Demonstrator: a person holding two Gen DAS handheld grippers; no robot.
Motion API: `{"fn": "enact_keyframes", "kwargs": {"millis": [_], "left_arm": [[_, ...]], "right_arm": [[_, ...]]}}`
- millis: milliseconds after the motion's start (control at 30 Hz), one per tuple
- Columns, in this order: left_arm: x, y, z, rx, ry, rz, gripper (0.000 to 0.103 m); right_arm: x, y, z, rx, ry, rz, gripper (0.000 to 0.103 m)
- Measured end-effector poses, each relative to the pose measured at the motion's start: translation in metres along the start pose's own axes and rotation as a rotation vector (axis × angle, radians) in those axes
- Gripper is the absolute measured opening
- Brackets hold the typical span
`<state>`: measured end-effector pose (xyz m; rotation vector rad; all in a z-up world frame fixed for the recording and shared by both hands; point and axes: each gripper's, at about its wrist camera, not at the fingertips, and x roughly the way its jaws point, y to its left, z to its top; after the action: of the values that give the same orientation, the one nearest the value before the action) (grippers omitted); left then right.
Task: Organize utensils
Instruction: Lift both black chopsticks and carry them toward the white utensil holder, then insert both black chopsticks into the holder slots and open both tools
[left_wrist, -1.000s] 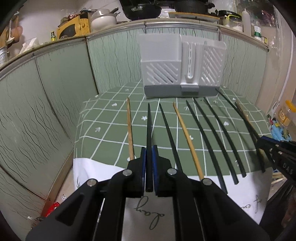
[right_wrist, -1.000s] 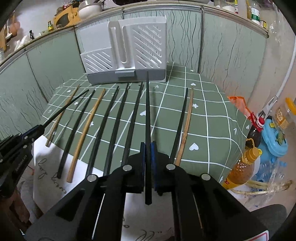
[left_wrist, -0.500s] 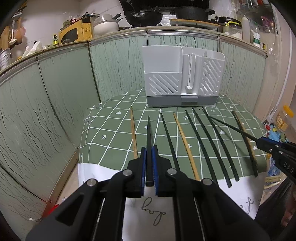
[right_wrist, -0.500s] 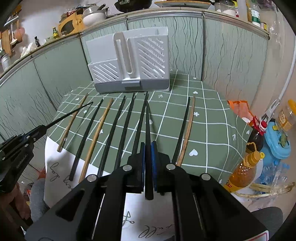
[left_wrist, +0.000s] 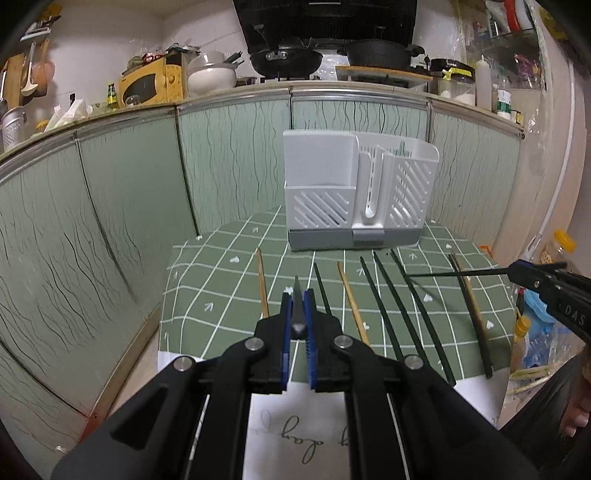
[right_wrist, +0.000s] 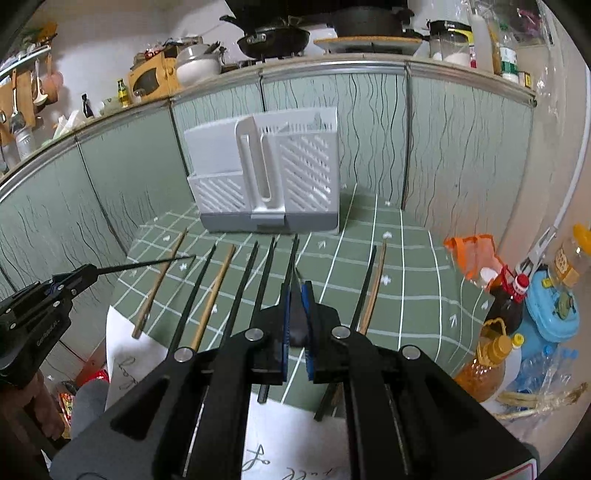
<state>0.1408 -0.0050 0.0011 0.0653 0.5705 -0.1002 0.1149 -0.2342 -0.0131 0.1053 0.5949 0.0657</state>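
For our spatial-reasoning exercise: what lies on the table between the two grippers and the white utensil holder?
Chopsticks in a row on the green cloth: black ones and wooden ones, pointing toward the utensil holder. Both wrist views show it.

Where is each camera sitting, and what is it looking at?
Left wrist: rides the left gripper, which pinches a black chopstick; faces the white utensil holder.
Right wrist: rides the right gripper, pinching another black chopstick; same direction.
Both share the holder, the chopsticks lying on the green tablecloth, and each other's gripper.
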Motion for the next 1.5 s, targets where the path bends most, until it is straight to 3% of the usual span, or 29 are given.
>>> {"fn": "enact_keyframes", "kwargs": {"millis": [700, 967, 1267, 1500], "left_arm": [[-0.021, 0.015, 0.041, -0.013, -0.083, -0.064, 0.008], [-0.026, 0.024, 0.061, -0.021, -0.114, -0.156, 0.008], [-0.020, 0.029, 0.112, 0.024, -0.145, -0.297, 0.008], [-0.013, 0.016, 0.153, 0.080, -0.152, -0.342, 0.008]], "right_arm": [[-0.016, 0.000, 0.044, -0.039, -0.111, 0.057, 0.006], [-0.025, -0.007, 0.062, -0.066, -0.144, 0.073, 0.006], [-0.038, -0.023, 0.102, -0.092, -0.177, 0.089, 0.006], [-0.046, -0.029, 0.136, -0.121, -0.191, 0.104, 0.006]]}}
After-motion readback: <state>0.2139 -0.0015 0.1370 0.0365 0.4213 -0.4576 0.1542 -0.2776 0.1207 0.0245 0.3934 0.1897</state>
